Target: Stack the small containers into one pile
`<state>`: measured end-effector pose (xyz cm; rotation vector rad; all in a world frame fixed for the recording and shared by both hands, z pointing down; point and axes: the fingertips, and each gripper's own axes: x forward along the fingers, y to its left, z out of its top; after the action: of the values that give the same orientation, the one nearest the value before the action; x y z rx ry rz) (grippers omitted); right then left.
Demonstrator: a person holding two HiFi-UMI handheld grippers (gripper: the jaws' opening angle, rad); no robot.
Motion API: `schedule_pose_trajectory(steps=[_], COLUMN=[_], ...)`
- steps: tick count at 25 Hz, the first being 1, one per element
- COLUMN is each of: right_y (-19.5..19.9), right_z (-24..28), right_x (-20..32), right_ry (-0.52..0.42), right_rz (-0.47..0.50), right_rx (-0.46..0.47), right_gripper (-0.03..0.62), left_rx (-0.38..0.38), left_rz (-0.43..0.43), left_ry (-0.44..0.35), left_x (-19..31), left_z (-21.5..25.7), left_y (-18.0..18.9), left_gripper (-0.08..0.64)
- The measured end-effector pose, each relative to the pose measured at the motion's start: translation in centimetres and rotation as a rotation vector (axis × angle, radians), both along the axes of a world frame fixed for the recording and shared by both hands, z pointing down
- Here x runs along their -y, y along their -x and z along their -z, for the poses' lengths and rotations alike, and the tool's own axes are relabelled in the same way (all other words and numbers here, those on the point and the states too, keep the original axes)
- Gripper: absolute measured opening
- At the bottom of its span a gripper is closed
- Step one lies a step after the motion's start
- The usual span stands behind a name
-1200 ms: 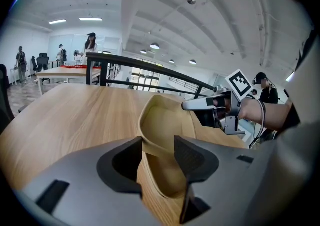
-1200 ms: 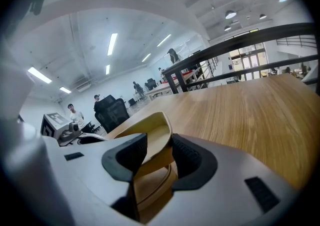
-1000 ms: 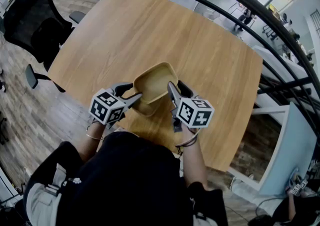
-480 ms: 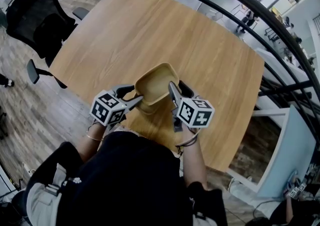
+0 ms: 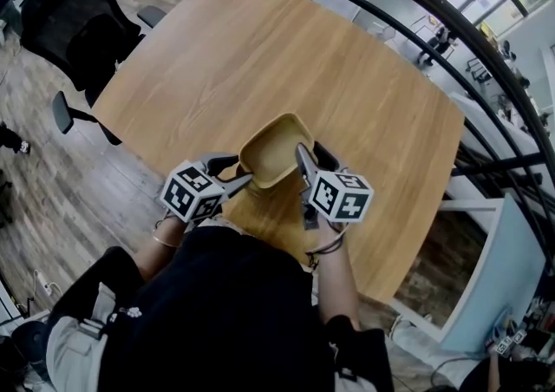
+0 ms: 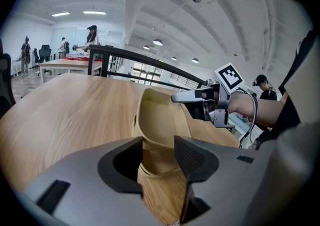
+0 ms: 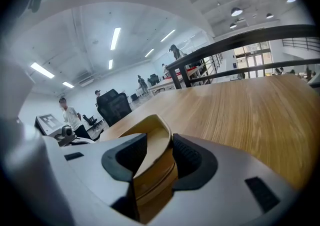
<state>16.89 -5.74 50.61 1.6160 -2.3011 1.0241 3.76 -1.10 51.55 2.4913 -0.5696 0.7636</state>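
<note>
Two tan small containers are at the table's near edge. The upper container [image 5: 276, 149] is tilted and sits partly inside the lower container [image 5: 257, 193], which is mostly hidden under it. My right gripper [image 5: 301, 159] is shut on the upper container's right wall; that wall [image 7: 152, 150] runs edge-on between its pads. From the left, my left gripper [image 5: 246, 179] is shut on the lower container's rim [image 6: 159, 171], and the upper container [image 6: 157, 120] leans just beyond its jaws. My right gripper [image 6: 192, 97] shows across the upper container in the left gripper view.
The wooden table [image 5: 260, 61] stretches away from me. A black office chair [image 5: 74, 30] stands off its left side and a dark railing [image 5: 451, 30] runs behind its right. People stand far off in the room [image 7: 67, 112].
The grippers and both containers keep almost the same pose. Only the head view has shifted slightly, so everything sits a little lower and to the right.
</note>
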Motion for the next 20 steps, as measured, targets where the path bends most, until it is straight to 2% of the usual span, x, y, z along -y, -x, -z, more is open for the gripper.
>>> schedule_pose_trajectory(steps=[20], right_y=[1.0], right_z=[-1.2], right_x=[0.2], right_ry=[0.029], right_rz=[0.036], right_rx=[-0.021], right_gripper=[0.152], left_rx=[0.009], left_rz=[-0.006], left_ry=[0.062], left_x=[-1.9], left_z=[-1.9], left_y=[0.7], left_gripper=[0.193])
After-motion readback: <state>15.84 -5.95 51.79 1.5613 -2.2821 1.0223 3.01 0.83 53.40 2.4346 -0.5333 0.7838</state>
